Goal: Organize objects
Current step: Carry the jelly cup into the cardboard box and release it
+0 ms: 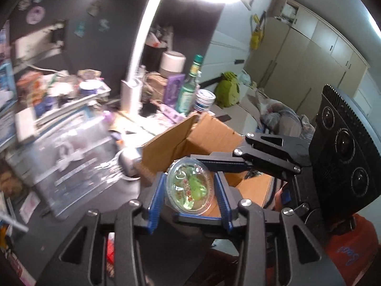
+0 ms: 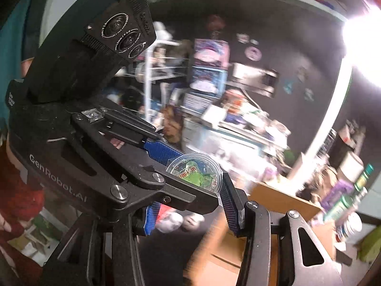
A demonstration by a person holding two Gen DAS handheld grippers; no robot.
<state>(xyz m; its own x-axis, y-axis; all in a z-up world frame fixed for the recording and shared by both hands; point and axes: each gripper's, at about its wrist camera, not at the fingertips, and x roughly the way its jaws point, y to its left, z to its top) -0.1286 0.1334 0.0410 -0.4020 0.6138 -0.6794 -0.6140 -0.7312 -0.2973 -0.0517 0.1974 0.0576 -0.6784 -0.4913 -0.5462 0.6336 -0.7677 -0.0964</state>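
My left gripper [image 1: 189, 188] is shut on a clear round jelly cup [image 1: 189, 186] with green jelly and red print, held above an open cardboard box [image 1: 209, 133]. The cup also shows in the right wrist view [image 2: 195, 174], between the left gripper's blue pads [image 2: 162, 153]. My right gripper [image 2: 190, 214] is open just under the cup, its fingers apart on either side of the left gripper's tip. In the left wrist view the right gripper's finger [image 1: 221, 164] lies across, touching the cup's far rim. The box shows in the right wrist view too [image 2: 273, 205].
A dark desk [image 1: 114, 197] holds a white lamp [image 1: 133, 71], a green bottle [image 1: 188, 90], a white jar [image 1: 204, 99], a purple box [image 1: 175, 88], clear plastic bins [image 1: 71, 157] and piles of clutter. Beige wardrobes [image 1: 309, 54] stand behind.
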